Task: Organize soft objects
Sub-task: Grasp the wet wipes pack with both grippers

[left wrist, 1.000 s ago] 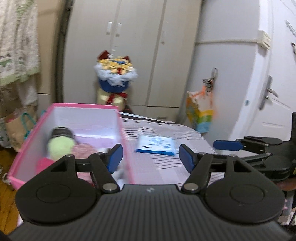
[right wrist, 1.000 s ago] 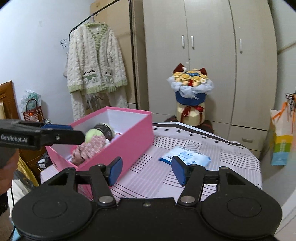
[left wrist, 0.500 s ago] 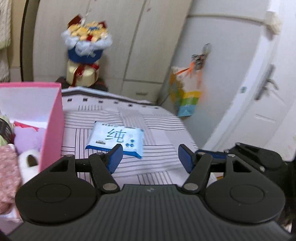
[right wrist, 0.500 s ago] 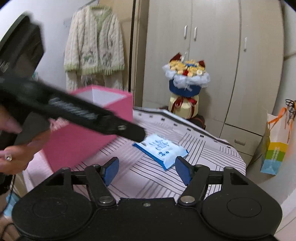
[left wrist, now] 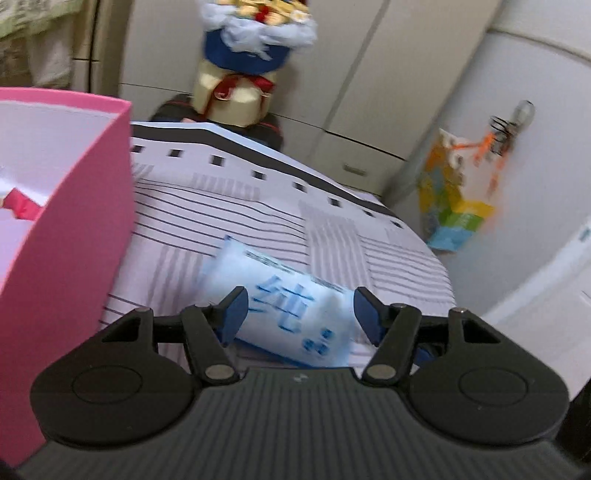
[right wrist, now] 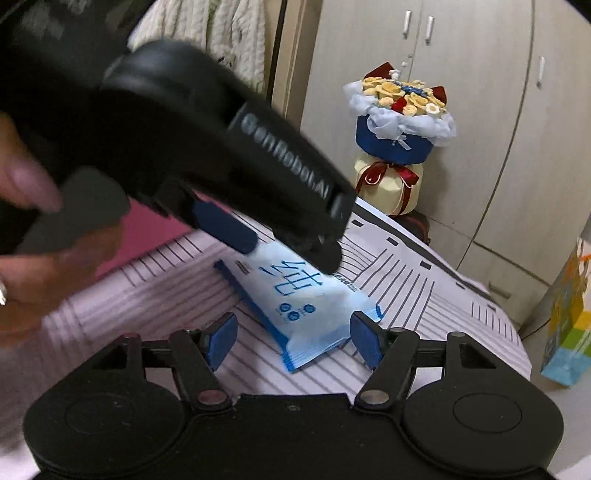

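Observation:
A light blue soft pack (left wrist: 284,299) (right wrist: 299,295) lies on the striped cloth (left wrist: 240,206), right of the pink box (left wrist: 74,229) (right wrist: 147,229). My left gripper (left wrist: 299,306) (right wrist: 284,247) hangs over the pack's far end. Its jaws are closing slightly, one blue pad on each side of the pack, not visibly pressing. In the right wrist view my right gripper (right wrist: 293,332) is open, with the pack's near end between its fingers and gaps on both sides. A person's hand (right wrist: 37,277) holds the left gripper. Something pink and red (left wrist: 20,205) shows inside the box.
A blue-wrapped flower bouquet (right wrist: 400,122) stands beyond the far edge of the cloth, before a beige wardrobe (right wrist: 480,92). A colourful paper bag (left wrist: 454,210) hangs on the right wall. A knitted cardigan (right wrist: 221,26) hangs at the back left.
Both grippers have dropped towards the blue pack. The left one swung from over the pink box to the pack. The right jaws stand a little wider than a second ago.

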Demonstrator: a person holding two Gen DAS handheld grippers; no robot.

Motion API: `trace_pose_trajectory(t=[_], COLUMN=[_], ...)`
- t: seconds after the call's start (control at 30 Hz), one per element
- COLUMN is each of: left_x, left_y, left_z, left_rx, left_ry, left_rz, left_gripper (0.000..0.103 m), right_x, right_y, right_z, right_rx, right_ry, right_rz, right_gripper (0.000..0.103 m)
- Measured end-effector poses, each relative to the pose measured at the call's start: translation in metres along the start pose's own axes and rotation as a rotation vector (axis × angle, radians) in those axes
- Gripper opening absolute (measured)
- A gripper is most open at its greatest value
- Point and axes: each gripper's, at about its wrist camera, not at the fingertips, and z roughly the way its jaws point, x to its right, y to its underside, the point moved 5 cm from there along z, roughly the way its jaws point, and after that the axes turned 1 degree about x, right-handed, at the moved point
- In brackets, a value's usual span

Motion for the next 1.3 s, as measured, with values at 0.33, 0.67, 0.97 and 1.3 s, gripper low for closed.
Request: trace_pose_trajectory(t=[0.33, 0.67, 0.97, 1.3], left_x=[-0.018, -0.030, -0.039, -0.016], left_y=[-0.003, 0.002, 0.004, 0.014], left_z=[0.008, 0.029, 0.031, 0.023], left_rx=[0.021, 0.029, 0.051, 0.004], left_ry=[-0.055, -0.151, -0.116, -0.054], left_rz=[-0.058, -0.132, -0.201, -0.064], left_gripper=[0.065, 0.065, 0.062, 0.055], right_x=[0.030, 0.027, 0.028, 0.022], right_y=[0.009, 0.006, 0.007, 0.009], right_z=[0.005, 0.022, 0.034, 0.028], right_rx=[-0.003, 0.001, 0.007, -0.011], right_ry=[0.021, -0.050, -0.090, -0.036], right_rz=[0.066, 0.021, 0.090, 0.134], right_gripper=[0.073, 0.073, 0.069, 0.056])
